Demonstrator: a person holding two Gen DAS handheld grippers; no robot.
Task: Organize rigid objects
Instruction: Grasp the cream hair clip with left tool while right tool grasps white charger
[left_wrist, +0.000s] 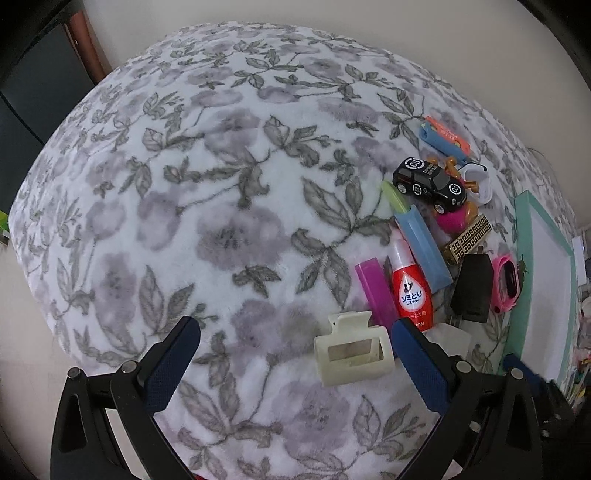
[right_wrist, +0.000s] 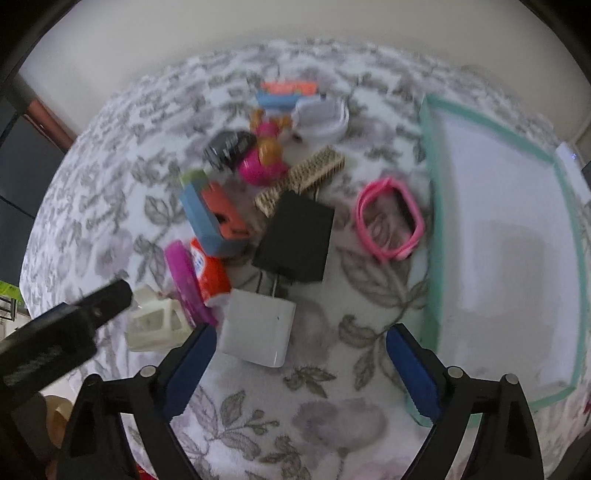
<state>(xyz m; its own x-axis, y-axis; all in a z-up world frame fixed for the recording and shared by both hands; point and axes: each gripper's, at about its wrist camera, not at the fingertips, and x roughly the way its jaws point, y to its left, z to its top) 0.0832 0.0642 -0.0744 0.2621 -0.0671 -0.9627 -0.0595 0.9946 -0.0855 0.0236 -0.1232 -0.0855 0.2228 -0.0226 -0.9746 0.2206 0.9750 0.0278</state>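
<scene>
The left gripper had its jaws spread wide and held nothing. A cream hair clip lay on the floral blanket between the jaws, just beside the right-hand one and apart from the other. Past the clip lay a purple case and a red bottle, side by side, with a toy car farther off.

The right gripper was likewise wide open and empty. A white charger lay between its jaws, close to the left-hand one; whether they touched was unclear in the blur. A black adapter lay beyond the charger, a pink watch to its right, near the teal-edged tray.
</scene>
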